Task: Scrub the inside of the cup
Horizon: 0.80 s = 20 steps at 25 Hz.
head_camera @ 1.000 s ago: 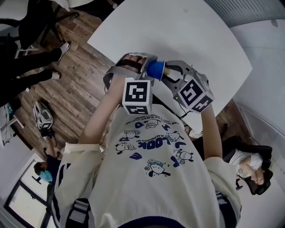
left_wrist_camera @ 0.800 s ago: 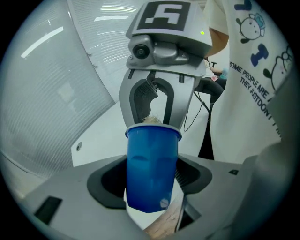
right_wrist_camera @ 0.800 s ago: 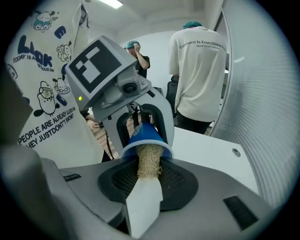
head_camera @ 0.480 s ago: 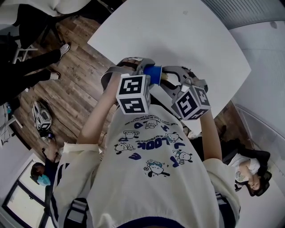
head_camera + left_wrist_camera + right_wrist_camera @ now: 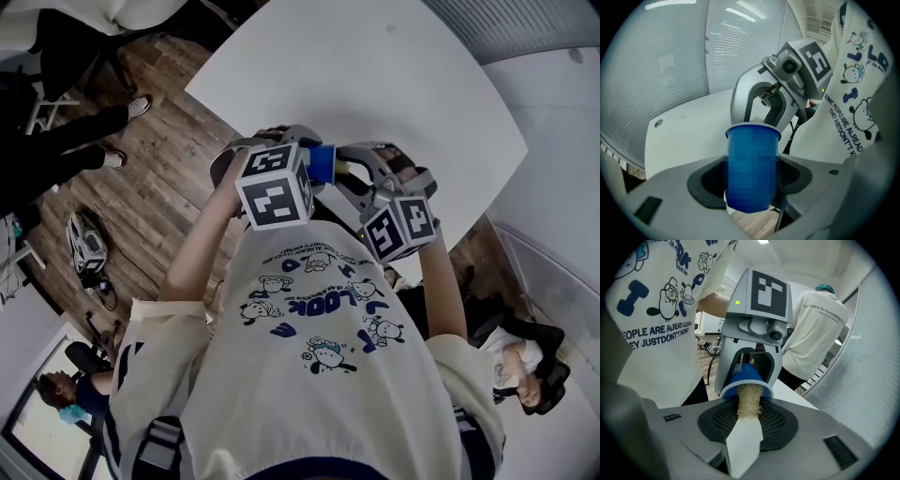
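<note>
A blue cup [image 5: 322, 161] is held in the air above the white table's near edge, close to the person's chest. My left gripper [image 5: 311, 155] is shut on it, with the jaws on either side of the cup's wall [image 5: 752, 168]. My right gripper [image 5: 361, 171] is shut on the white handle [image 5: 743, 441] of a tan, fibrous scrubber [image 5: 749, 401]. The scrubber's tip goes through the cup's white-edged rim [image 5: 743, 378] into the cup. The two grippers face each other, mouth to mouth. What lies deep inside the cup is hidden.
The white table [image 5: 394, 84] spreads out beyond the grippers, with wooden floor [image 5: 159, 178] to its left. Someone's legs [image 5: 94, 122] show at the upper left and a seated person [image 5: 525, 366] at the lower right. A person in a white shirt [image 5: 815, 333] stands behind the left gripper.
Both grippers have rolled about their own axes, so their marker cubes show other faces. The left cube has shifted a little towards the table. Cup and scrubber stay together.
</note>
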Each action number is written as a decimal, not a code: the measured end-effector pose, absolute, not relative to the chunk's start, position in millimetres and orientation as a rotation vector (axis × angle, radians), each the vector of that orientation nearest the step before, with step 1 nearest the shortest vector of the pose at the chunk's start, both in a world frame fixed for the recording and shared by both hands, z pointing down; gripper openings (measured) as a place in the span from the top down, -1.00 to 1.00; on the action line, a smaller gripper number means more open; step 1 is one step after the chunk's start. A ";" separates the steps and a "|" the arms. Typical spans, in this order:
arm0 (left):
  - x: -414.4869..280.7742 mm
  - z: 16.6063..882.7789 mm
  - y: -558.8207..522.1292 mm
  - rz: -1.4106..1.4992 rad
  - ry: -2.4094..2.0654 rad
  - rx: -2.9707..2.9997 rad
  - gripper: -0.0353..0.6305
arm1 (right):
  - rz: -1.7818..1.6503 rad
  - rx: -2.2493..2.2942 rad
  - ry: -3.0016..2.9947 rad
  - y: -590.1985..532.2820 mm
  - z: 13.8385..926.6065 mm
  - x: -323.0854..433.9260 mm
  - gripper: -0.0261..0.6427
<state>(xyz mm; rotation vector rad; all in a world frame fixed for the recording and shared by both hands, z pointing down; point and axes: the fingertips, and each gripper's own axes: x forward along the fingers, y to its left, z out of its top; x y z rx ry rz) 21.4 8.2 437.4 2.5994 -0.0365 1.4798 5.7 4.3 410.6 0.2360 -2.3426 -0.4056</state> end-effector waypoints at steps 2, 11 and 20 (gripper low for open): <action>22.0 436.5 11.4 1.451 -0.013 2.578 -0.08 | -0.440 0.227 -2.330 6.2 409.5 6.2 0.59; 23.0 433.7 18.7 1.316 0.120 2.447 -0.08 | -0.497 0.186 -2.339 9.7 408.1 5.6 0.59; 21.7 434.5 27.5 1.241 0.213 2.323 -0.08 | -0.523 0.151 -2.325 16.6 408.8 3.7 0.59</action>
